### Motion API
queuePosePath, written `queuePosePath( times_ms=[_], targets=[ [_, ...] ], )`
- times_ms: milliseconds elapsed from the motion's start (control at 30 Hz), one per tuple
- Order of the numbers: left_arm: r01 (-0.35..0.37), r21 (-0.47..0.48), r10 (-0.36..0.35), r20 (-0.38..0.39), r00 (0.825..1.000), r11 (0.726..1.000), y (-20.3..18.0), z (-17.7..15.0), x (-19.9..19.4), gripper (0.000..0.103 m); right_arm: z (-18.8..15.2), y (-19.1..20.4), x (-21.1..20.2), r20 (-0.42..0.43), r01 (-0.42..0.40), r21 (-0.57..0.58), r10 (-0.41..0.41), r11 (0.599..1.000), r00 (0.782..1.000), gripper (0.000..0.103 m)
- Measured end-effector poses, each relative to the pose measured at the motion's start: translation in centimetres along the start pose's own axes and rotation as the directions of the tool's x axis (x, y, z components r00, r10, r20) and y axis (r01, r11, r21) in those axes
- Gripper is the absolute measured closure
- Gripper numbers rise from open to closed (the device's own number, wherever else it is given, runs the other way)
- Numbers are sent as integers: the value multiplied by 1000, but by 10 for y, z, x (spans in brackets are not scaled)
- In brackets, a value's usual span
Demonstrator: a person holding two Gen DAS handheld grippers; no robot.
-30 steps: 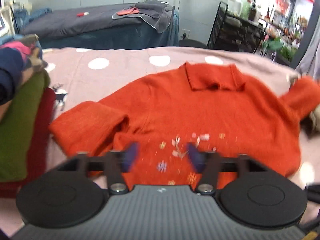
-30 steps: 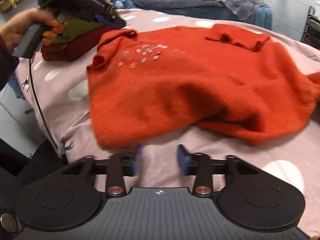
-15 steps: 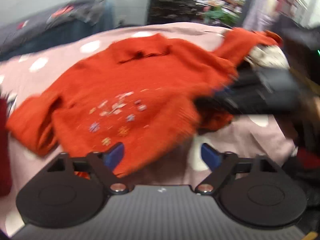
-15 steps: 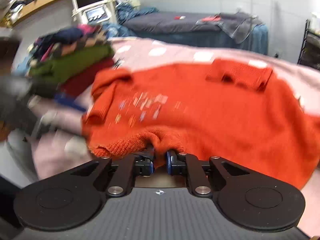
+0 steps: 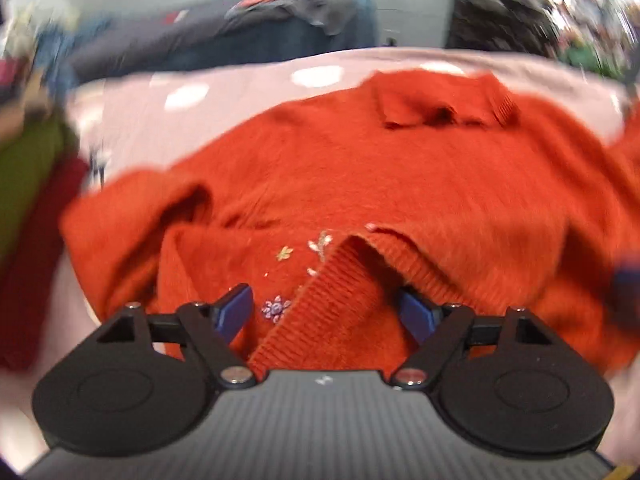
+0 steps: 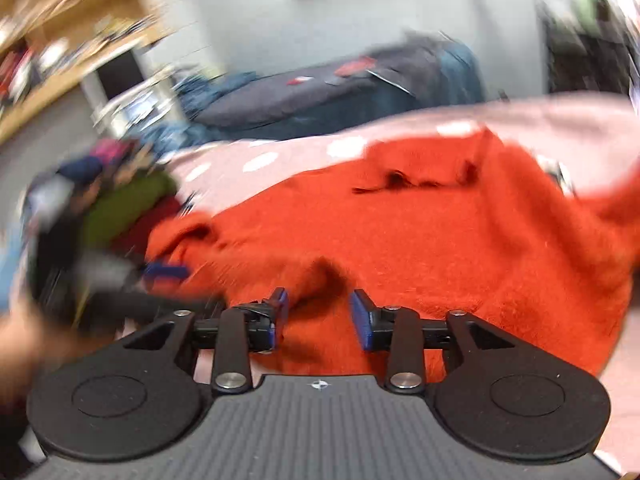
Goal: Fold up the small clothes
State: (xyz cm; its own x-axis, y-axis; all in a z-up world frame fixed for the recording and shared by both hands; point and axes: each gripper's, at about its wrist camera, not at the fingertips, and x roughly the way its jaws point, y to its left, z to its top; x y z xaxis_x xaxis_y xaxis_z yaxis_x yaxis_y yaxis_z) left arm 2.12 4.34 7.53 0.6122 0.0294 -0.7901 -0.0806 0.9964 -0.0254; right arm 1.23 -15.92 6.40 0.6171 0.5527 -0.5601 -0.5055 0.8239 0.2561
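Pink dotted bedspread (image 5: 248, 88) carries the orange sweater (image 5: 400, 184) spread flat, hem turned up near; left gripper (image 5: 326, 312) straddles that ribbed hem, jaws just narrowing, unpinched; right gripper (image 6: 318, 316), just reopened, holds nothing: pinch both hem corners evenly before folding.

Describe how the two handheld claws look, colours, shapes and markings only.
Both look alike. The left claw has blue pads on black linkage arms with silver pivot screws, two round black discs at the sides, and a grey ribbed body with a small white mark. The right claw repeats this, with ribbed blue pads. No cable or sleeve can be made out.
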Motion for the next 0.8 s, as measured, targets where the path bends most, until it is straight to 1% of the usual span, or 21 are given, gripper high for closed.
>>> queuePosePath(
  times_ms=[33,67,100,133,200,233,267,333,400,433,467,500,533,567,600,633,700,733,800],
  targets=[
    [3,-37,-3,0,1000,999,7,0,0,23,-6,13,-3,-3,-13,-87,12,996,1000,38],
    [-2,-52,3,4,1000,999,12,0,-2,23,-13,25,-3,-10,-29,-172,28,985,1000,37],
    [-11,-55,11,12,1000,998,16,0,-6,23,-18,37,1,-21,-38,-248,34,968,999,37],
    [-20,-57,21,16,1000,998,20,-1,-11,22,-23,48,7,-33,-31,-306,22,952,999,37],
    [-28,-72,29,5,1000,997,30,-4,-20,15,-28,62,26,-79,-22,-367,-8,930,997,37],
    [-22,-78,22,1,1000,997,35,-7,-25,10,-31,68,33,-98,-32,-396,-8,918,995,38],
    [-12,-80,12,7,1000,997,42,-10,-30,8,-32,73,41,-110,-26,-424,-23,905,994,38],
    [-16,-76,18,27,999,997,58,-20,-39,6,-35,77,54,-99,12,-476,-68,879,993,38],
    [-51,-34,52,29,998,998,68,-31,-42,6,-39,79,62,-75,60,-520,-115,852,991,38],
    [-66,5,65,32,997,998,70,-36,-43,6,-40,78,65,-64,84,-538,-140,839,988,39],
    [-79,46,78,39,996,996,71,-42,-43,6,-41,78,70,-71,96,-551,-161,829,984,40],
    [-87,83,84,43,996,993,71,-47,-42,6,-41,76,72,-77,97,-556,-168,825,983,47],
    [-85,119,80,39,996,989,70,-52,-42,6,-40,76,73,-67,106,-554,-171,826,983,69],
    [-78,150,73,36,997,986,69,-56,-42,6,-39,75,74,-61,125,-551,-189,825,980,78],
    [-75,170,70,37,997,983,68,-60,-41,6,-36,73,73,-61,128,-546,-191,828,980,83],
    [-77,181,72,38,997,980,66,-62,-38,8,-34,70,69,-64,114,-530,-174,840,983,88],
    [-74,192,70,31,997,979,64,-64,-28,17,-27,63,58,-61,101,-465,-146,880,987,91],
    [-71,187,66,35,997,980,63,-66,-23,25,-23,58,51,-64,90,-424,-129,901,990,92],
    [-32,134,25,56,998,991,65,-64,-18,42,-12,47,32,-53,80,-344,-104,935,993,92]
  ],
)
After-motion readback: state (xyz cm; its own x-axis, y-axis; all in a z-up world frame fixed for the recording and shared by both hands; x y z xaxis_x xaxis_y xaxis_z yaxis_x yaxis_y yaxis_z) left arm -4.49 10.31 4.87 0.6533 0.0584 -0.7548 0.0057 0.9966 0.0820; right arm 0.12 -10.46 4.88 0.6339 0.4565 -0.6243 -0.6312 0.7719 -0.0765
